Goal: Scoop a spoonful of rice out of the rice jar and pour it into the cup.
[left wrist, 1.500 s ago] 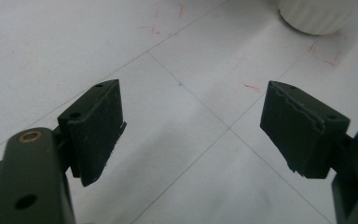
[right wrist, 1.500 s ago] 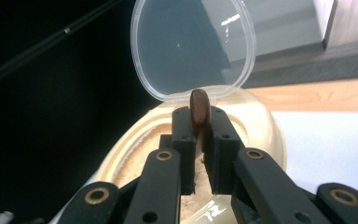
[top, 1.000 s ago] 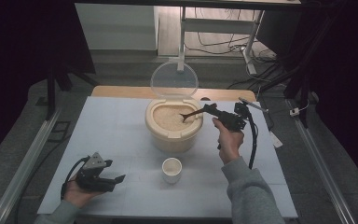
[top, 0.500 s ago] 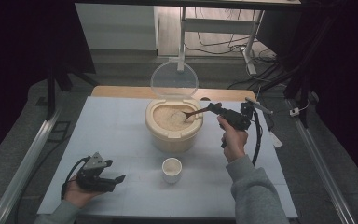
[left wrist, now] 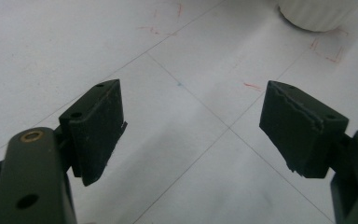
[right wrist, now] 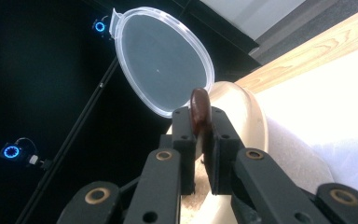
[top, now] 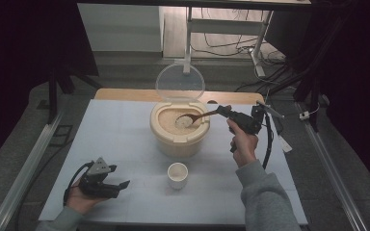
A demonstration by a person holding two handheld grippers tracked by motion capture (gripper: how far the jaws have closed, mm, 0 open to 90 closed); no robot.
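A cream rice container (top: 160, 126) stands mid-table with its clear lid (top: 180, 83) tipped up behind it. My right gripper (top: 224, 111) is at the container's right rim, shut on the handle of a brown wooden spoon (top: 201, 116). The spoon's bowl sits over the rice with a heap of grains on it. In the right gripper view the jaws (right wrist: 199, 126) pinch the spoon handle (right wrist: 199, 106), with the lid (right wrist: 161, 58) beyond it. A small white cup (top: 177, 174) stands in front of the container. My left gripper (top: 118, 185) rests at the front left, open and empty (left wrist: 191, 126).
A white mat (top: 120, 139) covers the table, and a wooden edge (top: 125, 95) shows at the back. The cup's base (left wrist: 314, 11) is just ahead of the left jaws. Cables trail from the right gripper toward the table's right side. Metal rails run along both sides.
The right hand has drifted slightly to the right with the spoon still in the jaws. The left hand and gripper have stayed put.
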